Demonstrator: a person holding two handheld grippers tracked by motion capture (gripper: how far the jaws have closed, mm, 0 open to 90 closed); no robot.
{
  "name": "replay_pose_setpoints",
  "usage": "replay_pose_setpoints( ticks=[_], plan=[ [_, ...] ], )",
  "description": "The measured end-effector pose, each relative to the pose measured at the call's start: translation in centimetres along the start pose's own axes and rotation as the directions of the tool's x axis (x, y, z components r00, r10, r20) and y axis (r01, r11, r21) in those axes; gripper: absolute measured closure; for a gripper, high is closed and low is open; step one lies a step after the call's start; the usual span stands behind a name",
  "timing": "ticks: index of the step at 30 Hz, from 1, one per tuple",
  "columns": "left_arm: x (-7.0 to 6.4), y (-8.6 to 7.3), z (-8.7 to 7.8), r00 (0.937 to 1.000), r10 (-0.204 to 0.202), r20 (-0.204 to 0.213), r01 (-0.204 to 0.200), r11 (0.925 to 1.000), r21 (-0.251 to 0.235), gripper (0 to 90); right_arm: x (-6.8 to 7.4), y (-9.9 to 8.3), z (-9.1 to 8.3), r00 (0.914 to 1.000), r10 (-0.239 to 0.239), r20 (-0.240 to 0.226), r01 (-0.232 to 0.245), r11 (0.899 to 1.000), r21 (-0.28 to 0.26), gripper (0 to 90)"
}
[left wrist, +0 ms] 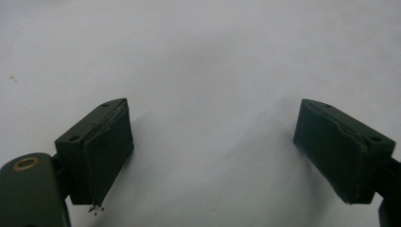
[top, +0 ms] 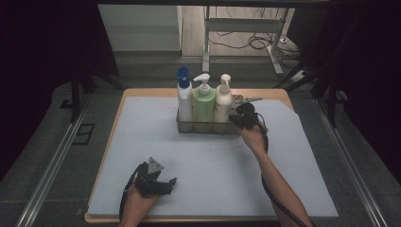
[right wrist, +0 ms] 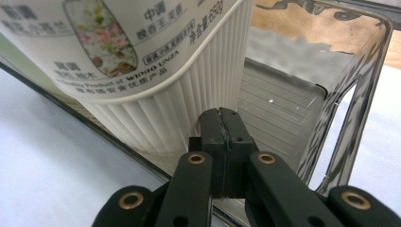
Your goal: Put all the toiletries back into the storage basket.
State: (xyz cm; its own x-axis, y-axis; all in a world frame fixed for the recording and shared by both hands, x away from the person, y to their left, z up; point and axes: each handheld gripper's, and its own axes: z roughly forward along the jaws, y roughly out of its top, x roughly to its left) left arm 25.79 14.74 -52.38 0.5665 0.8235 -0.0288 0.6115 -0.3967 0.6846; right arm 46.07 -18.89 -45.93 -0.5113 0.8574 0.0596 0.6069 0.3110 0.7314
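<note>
The right tongs (right wrist: 222,137), pressed together, gripped the wall of the clear caddy (right wrist: 364,94) beside the cream bottle (right wrist: 156,85); the high view alone showed the left tongs (top: 166,182) apart on the desk (top: 142,127).

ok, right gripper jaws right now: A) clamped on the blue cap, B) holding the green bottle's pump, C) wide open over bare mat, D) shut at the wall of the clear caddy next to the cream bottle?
D: in the right gripper view the right gripper has its jaws pressed together at the caddy wall, beside the ribbed cream bottle.
</note>
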Motion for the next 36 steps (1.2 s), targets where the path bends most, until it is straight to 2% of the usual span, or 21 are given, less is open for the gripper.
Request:
replay_pose_setpoints(
  ticks=[11,17,23,25,31,36],
  plan=[
    [0.0,0.0,0.0,1.0000,0.000,0.000,0.000,1.0000,0.000,12.1,0.5,0.1,-0.2,1.0000,-0.004,-0.006,0.004,1.000,0.009,89.9],
    [0.0,0.0,0.0,1.0000,-0.002,0.001,0.002,1.0000,-0.001,12.1,0.2,0.0,-0.2,0.9998,0.005,-0.019,-0.005,1.000,0.001,89.1],
    [0.0,0.0,0.0,1.0000,-0.002,0.001,0.002,1.0000,-0.002,12.1,-0.3,-0.1,-0.5,1.0000,0.005,-0.004,-0.005,1.000,0.002,77.8],
    [0.0,0.0,0.0,1.0000,-0.002,0.001,0.002,1.0000,-0.002,12.1,-0.5,-0.1,-0.6,0.9999,0.007,-0.015,-0.007,1.000,0.007,75.3],
    [0.0,0.0,0.0,1.0000,-0.002,0.001,0.002,1.0000,-0.002,12.1,-0.3,-0.1,-1.0,0.9996,-0.027,0.010,0.027,1.000,0.005,67.8],
    [0.0,0.0,0.0,1.0000,0.000,0.000,0.000,1.0000,0.000,12.1,-0.5,-0.2,-1.6,0.9994,-0.029,0.018,0.029,1.000,-0.003,59.4]
  ],
)
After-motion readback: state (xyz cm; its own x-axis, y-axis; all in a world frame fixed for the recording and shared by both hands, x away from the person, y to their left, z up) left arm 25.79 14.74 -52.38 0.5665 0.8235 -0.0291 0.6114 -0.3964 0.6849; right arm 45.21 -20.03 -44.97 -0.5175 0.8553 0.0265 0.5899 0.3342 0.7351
